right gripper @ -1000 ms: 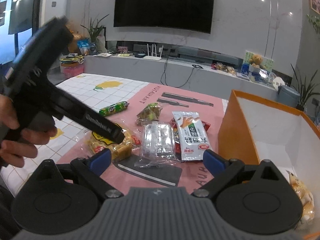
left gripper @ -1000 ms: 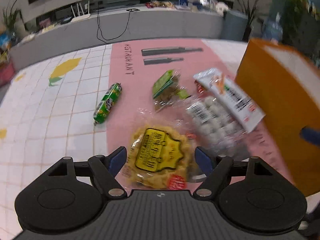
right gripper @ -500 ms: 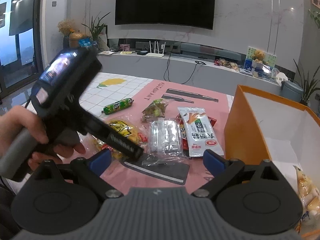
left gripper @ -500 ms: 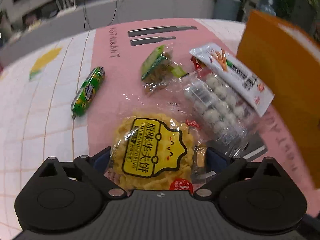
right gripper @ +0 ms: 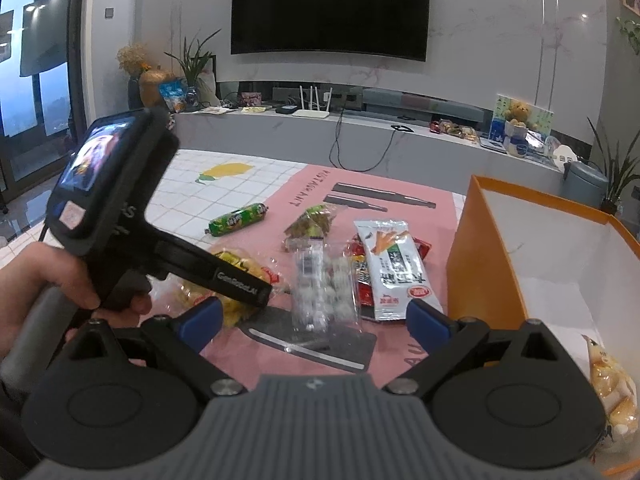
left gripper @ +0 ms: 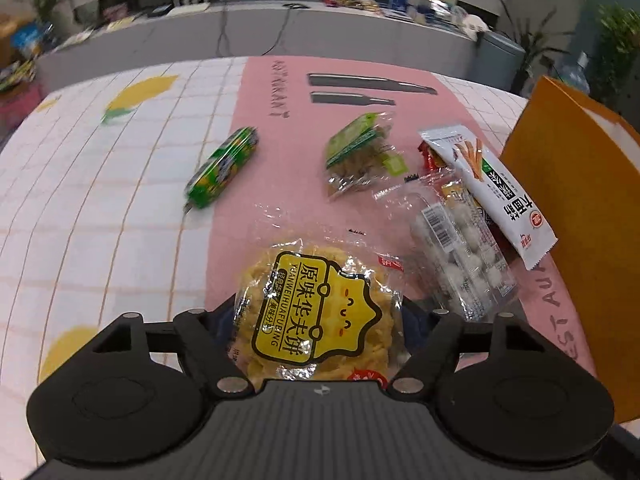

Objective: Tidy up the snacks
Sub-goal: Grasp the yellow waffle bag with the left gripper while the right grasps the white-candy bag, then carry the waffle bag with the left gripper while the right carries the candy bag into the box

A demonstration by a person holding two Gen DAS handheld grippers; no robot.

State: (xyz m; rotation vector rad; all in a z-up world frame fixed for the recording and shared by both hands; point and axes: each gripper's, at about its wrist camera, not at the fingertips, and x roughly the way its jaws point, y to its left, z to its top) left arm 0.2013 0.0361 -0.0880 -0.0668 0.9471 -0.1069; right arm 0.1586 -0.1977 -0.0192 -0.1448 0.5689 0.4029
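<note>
1. Progress so far looks early to me: one yellowish snack bag (right gripper: 612, 392) already sits inside the orange box (right gripper: 532, 240), off to the right of the right gripper (right gripper: 314, 316). Everything else is out on the bench (left gripper: 100, 208).
2. Left gripper (left gripper: 316, 320) has the waffle pack (left gripper: 316, 316) sitting right between its jaws, and they're closing in on it. The pack fills the gap edge to edge, so I'd call it pinched or as good as.
3. The right gripper's jaws are spread wide with nothing in them, hanging above the bench with the box to their right.
4. Left to sort, all beyond the left jaws: a green sausage (left gripper: 222, 168) ahead and to the left, a green-labelled nut bag (left gripper: 360, 156) straight ahead, a clear pack of white balls (left gripper: 460, 248) just to the right, and a white stick-snack packet (left gripper: 492, 196) past that, lying over some red wrappers (left gripper: 428, 156) next to the box wall. So roughly five or six things remaining, I reckon.
5. Surface: white tiled cloth with yellow lemon prints and a pink runner (left gripper: 280, 92) with knife silhouettes.
6. Room: living room, big dark TV (right gripper: 330, 4) on a marble wall, long grey cabinet (right gripper: 360, 140) with routers, a teddy, plants at both ends.
</note>
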